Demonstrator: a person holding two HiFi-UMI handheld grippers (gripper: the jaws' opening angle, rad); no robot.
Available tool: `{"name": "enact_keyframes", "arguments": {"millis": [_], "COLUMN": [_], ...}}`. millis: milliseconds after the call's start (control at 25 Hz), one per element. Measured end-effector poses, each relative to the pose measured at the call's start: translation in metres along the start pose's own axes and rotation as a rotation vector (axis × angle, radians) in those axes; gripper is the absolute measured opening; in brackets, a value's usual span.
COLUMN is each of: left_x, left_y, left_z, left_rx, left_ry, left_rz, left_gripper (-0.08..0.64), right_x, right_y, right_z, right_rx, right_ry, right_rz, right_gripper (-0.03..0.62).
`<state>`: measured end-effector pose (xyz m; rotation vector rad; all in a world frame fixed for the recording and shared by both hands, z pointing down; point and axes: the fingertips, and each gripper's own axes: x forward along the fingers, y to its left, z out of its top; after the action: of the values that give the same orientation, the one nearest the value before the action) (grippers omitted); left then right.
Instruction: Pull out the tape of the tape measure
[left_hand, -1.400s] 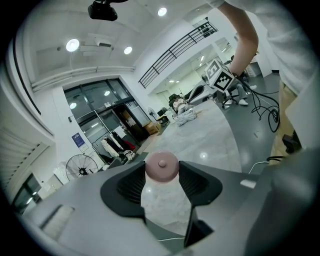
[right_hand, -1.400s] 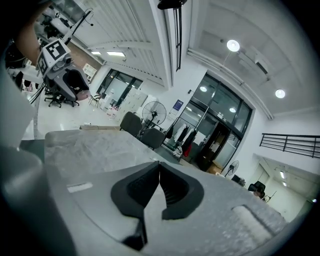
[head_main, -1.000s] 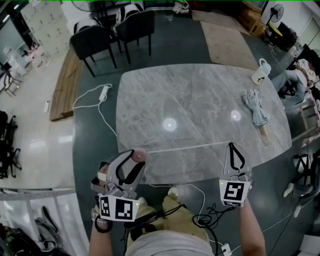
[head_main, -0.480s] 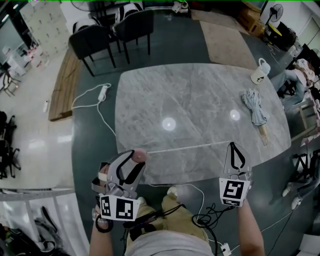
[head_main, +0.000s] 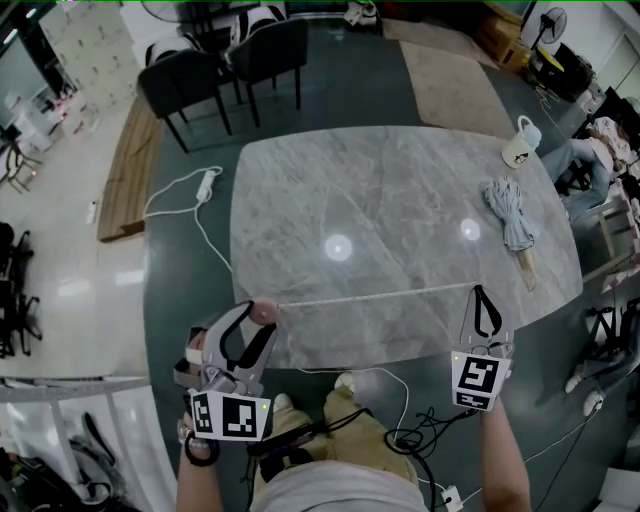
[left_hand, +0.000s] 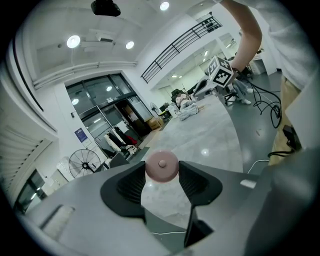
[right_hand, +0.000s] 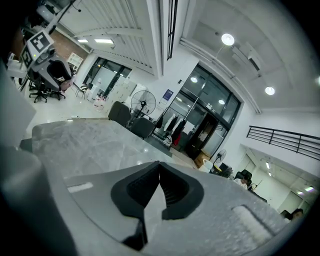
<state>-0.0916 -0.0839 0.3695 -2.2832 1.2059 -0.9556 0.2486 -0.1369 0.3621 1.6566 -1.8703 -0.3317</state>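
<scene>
A small round pink tape measure (head_main: 265, 311) sits between the jaws of my left gripper (head_main: 258, 318), just off the marble table's near left edge. In the left gripper view both pads press on the pink case (left_hand: 161, 165). A thin white tape (head_main: 380, 295) runs taut from it along the table's near edge to my right gripper (head_main: 481, 292). That gripper's jaws are shut on the tape's end. In the right gripper view my right gripper (right_hand: 159, 166) shows its pads pressed together, and the tape itself is hard to make out there.
On the grey marble table (head_main: 400, 200) a white mug (head_main: 520, 146) and a folded umbrella (head_main: 512, 220) lie at the far right. Black chairs (head_main: 215, 75) stand beyond the far edge. A white power strip with its cable (head_main: 208, 185) lies on the floor to the left.
The two grippers have drawn further apart: the left one shifted left and toward me, the right one to the right. The stretch of tape between them is longer.
</scene>
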Motion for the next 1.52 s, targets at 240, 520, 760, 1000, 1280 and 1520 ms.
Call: {"name": "enact_keyframes", "arguments": {"millis": [240, 520, 760, 1000, 1280, 1520], "left_x": [0.0015, 0.002, 0.003, 0.0025, 0.0037, 0.007], "left_y": [0.0008, 0.0011, 0.0005, 0.0007, -0.0005, -0.0032], "left_z": [0.0013, 0.0004, -0.0015, -0.0032, -0.0038, -0.0072], "left_rx": [-0.003, -0.004, -0.007, -0.016, -0.028, -0.044], "left_ry": [-0.002, 0.003, 0.008, 0.015, 0.021, 0.027], "left_rz": [0.005, 0.008, 0.006, 0.001, -0.003, -0.023], "left_gripper": [0.229, 0.229, 0.229, 0.229, 0.229, 0.23], "right_x": [0.0008, 0.0011, 0.0017, 0.0008, 0.0011, 0.0022], "right_y": [-0.0006, -0.0001, 0.0018, 0.0038, 0.0046, 0.0079], "right_z": [-0.0008, -0.0003, -0.0018, -0.0018, -0.0032, -0.0075], "right_rx": [0.003, 0.005, 0.007, 0.015, 0.035, 0.051], "right_ry": [0.003, 0.003, 0.003, 0.003, 0.007, 0.016], "right_rz": [-0.004, 0.001, 0.011, 0.023, 0.032, 0.047], "right_gripper": [0.008, 0.008, 0.008, 0.008, 0.008, 0.008]}}
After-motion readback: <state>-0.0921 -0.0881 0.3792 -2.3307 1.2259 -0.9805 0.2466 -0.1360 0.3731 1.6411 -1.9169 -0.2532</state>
